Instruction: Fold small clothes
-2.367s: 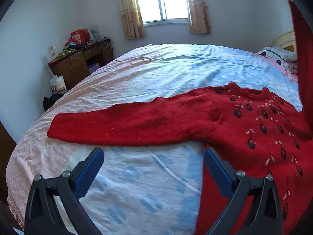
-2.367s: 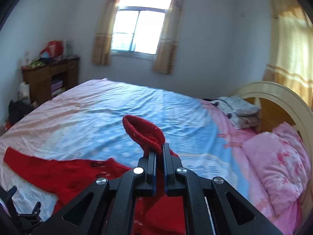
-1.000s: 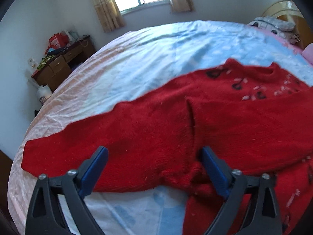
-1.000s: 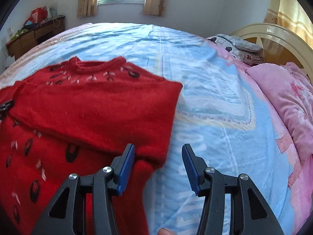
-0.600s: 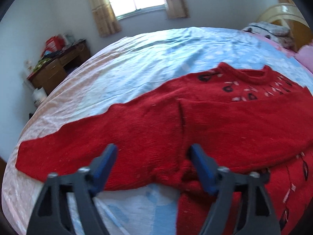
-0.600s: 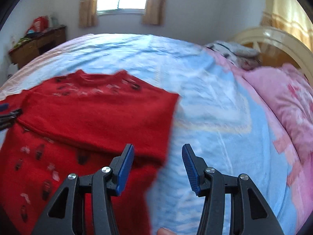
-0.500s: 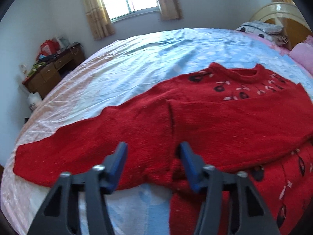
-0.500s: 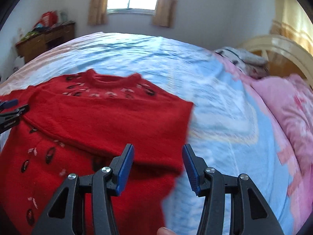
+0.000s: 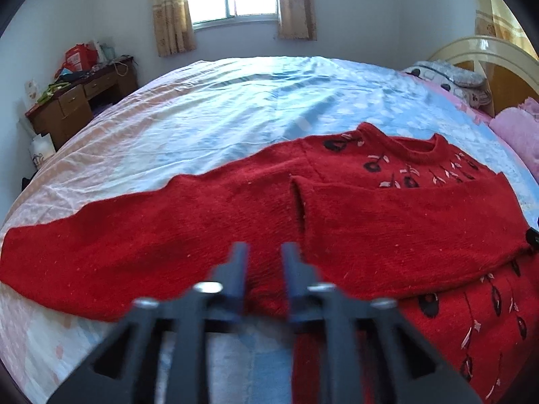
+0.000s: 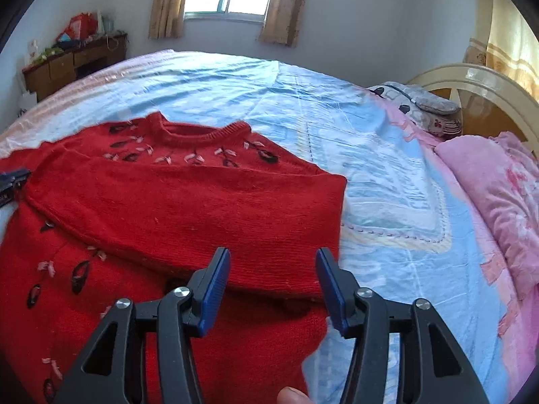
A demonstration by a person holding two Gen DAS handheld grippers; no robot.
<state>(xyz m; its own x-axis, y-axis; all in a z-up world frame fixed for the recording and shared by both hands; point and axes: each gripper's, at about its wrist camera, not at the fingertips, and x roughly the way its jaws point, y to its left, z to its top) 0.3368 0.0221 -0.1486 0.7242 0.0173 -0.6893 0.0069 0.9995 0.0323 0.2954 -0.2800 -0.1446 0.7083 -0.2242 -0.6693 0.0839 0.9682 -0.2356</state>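
The red knitted sweater with dark embroidered motifs lies flat on the bed, which carries a blue and pink printed sheet. One sleeve is folded across the chest; the other extends flat to the left of the left gripper.

The left gripper's fingers are blurred. They have closed to a narrow gap with sweater fabric between them near the underarm; whether they pinch it cannot be determined.

The right gripper has just been opening. Its fingers, with blue pads, stand spread over the folded sleeve's edge, not pressing it.

The sweater's hem is cut off below both views. The wooden desk beyond the fingers carries clutter too small to identify. No writing is legible.
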